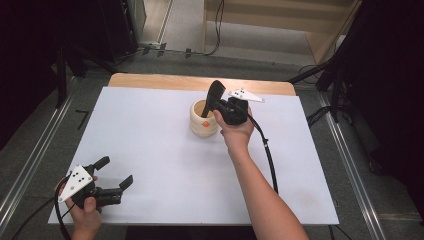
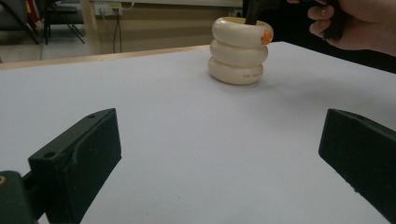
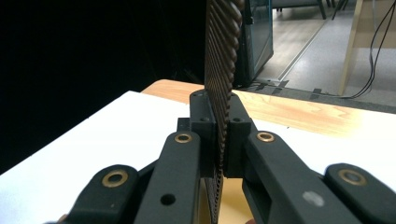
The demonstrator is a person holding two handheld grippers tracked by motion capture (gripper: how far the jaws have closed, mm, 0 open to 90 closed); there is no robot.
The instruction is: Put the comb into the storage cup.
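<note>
Cup (image 1: 203,120) mid-table, far edge perhaps near.

My right gripper (image 1: 216,103) is black, with brass-coloured rivets along its linkage, and carries a white plate dotted black. Between its jaws sits a dark brown comb (image 3: 223,60), its face ribbed in fine rows. Just beside it the holder (image 1: 203,118) is cream, built of three stacked rings, with an orange spot (image 2: 266,37) near its rim. The holder rests on a white sheet (image 1: 165,150) over pale wood. My left gripper (image 1: 116,176) is black too.
</note>
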